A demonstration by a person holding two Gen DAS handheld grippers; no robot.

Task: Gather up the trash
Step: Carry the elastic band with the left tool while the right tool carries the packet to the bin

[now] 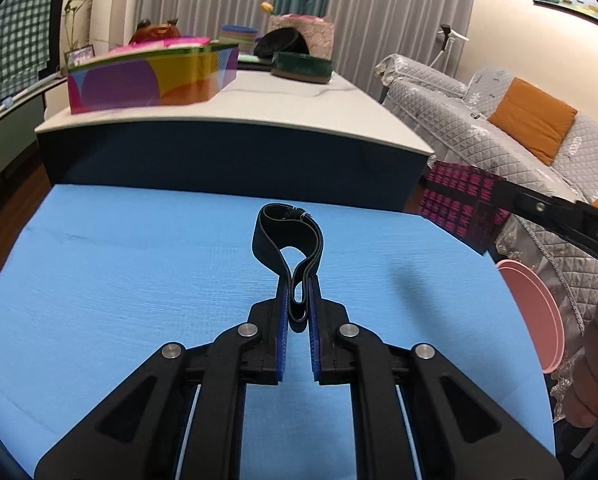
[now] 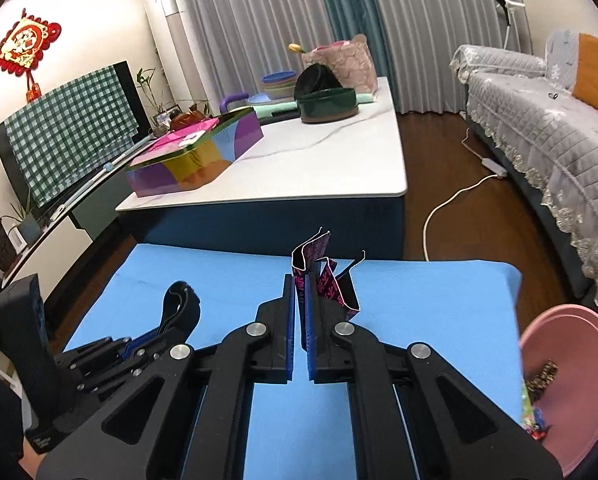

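Trash here is two pieces, each already off the blue mat (image 1: 119, 280). A black strap (image 1: 289, 240), looped, is pinched low between the blue pads of the left gripper (image 1: 297, 300); most of the loop stands free toward 12 o'clock. A black-and-pink wrapper (image 2: 323, 276), creased and sharp-edged, is clamped in the right gripper (image 2: 299, 292), with a flap hanging out past the right pad toward 2 o'clock.

The pink bin (image 2: 567, 376) sits off the mat's edge at about 4 o'clock in the right wrist view, with scraps already lying inside.

Risks, as I judge them: the strap is held only by its bottom fold, so a quick swing could let the springy loop slide out of the pads. The wrapper is stiff and slick; its free flap may catch the bin rim and pull loose before it is over the opening. The bin is at the far right, so the left gripper must cross toward the right one, and the two could knock together.
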